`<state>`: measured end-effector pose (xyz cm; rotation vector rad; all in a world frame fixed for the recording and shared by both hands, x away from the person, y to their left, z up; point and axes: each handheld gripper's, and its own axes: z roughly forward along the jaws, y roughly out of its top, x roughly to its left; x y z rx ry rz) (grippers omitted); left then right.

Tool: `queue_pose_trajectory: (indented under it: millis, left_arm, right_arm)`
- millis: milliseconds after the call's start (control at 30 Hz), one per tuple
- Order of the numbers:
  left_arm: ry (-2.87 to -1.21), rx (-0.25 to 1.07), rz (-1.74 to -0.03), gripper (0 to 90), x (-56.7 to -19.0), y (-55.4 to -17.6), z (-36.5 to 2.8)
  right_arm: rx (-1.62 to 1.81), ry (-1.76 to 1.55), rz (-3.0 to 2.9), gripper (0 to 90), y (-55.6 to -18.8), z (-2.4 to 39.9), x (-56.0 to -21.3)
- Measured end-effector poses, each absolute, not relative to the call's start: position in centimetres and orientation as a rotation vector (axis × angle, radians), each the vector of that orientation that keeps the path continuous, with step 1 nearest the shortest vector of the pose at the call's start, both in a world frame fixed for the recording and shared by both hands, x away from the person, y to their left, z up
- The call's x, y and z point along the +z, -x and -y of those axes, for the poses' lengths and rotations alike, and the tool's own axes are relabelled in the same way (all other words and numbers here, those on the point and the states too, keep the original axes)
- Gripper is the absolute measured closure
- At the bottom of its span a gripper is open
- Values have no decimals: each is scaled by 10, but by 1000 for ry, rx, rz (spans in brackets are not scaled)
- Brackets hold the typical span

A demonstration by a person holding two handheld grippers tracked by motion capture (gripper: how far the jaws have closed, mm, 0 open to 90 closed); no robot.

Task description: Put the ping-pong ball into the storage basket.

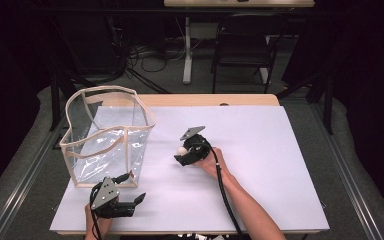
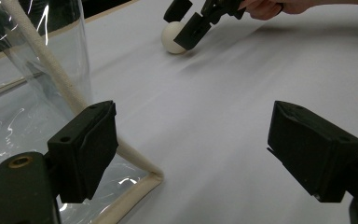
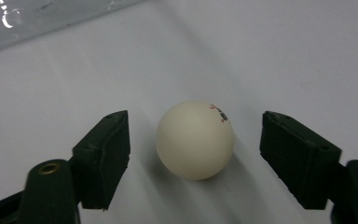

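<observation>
Clear plastic bag (image 1: 107, 137): stands open-topped with cream trim at the table's (image 1: 260, 150) left; nothing visible inside.
Ping-pong ball (image 3: 195, 140): cream, on the white sheet mid-table; round, no long axis; small printed mark faces up and to the right in the right gripper view.
Right gripper (image 3: 196, 156): jaws apart, either side of ball, not touching.
Left gripper (image 2: 191, 154): jaws wide apart, beside bag's corner.

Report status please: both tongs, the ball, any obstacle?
Right tongs open astride white ball, pads not touching. Left tongs open, empty, beside clear bag. Nothing in the way.
</observation>
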<state>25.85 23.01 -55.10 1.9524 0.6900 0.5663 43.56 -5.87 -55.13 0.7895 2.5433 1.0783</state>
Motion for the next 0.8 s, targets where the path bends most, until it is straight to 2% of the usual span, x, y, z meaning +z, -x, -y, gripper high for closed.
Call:
queue_pose_trajectory:
  millis: [567, 800]
  left_arm:
    - [-1955, 570, -692, 159, -551, -259, -231]
    - [-1955, 570, -691, 159, -551, -259, -231]
  right_arm:
    - [1009, -807, -2558, 500, -438, 55, -556]
    - [1003, -794, -2556, 503, -437, 54, -555]
